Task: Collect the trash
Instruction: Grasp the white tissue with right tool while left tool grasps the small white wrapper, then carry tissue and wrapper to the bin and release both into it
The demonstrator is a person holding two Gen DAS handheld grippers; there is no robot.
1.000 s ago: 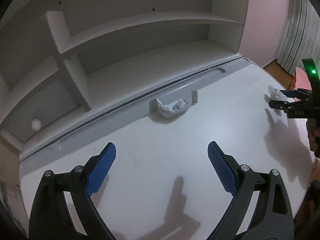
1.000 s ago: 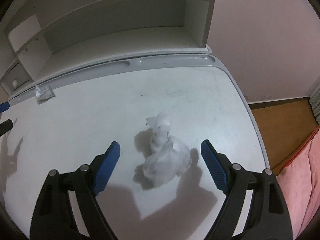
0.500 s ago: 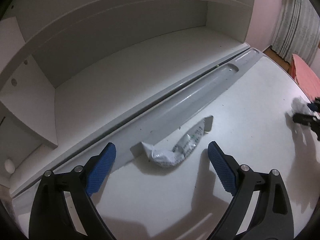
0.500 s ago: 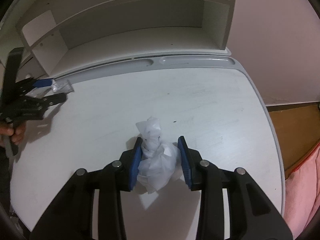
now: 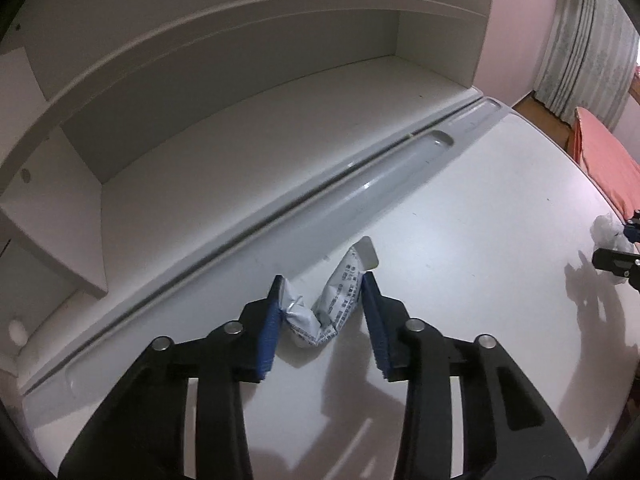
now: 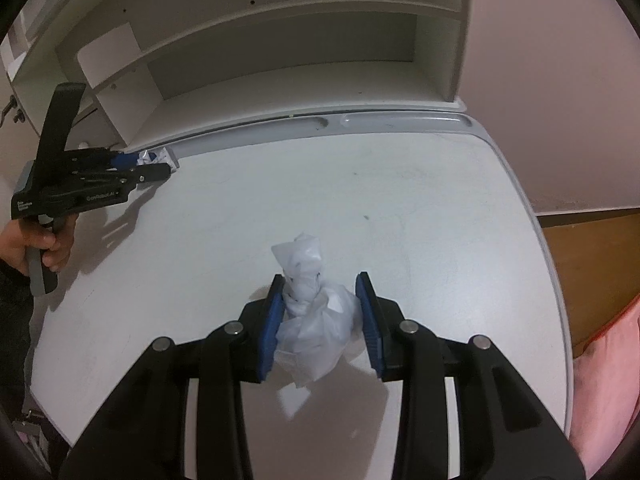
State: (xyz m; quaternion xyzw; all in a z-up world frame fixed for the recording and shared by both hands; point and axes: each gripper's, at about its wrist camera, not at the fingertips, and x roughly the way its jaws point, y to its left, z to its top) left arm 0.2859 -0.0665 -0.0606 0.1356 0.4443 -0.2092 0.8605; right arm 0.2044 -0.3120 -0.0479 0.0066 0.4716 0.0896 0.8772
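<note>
On the white desk [image 6: 420,208], the left gripper [image 5: 322,312] is closing onto a crumpled wrapper [image 5: 332,304] by the back groove; the right gripper [image 6: 320,312] pinches a knotted plastic bag [image 6: 310,312] mid-desk. Both look light and squashy: grab the bulk.

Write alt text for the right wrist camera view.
The right gripper clamps a knotted white plastic bag on a white desk. At far left, a hand holds the left gripper, closing on a crumpled wrapper by the shelf unit.
</note>
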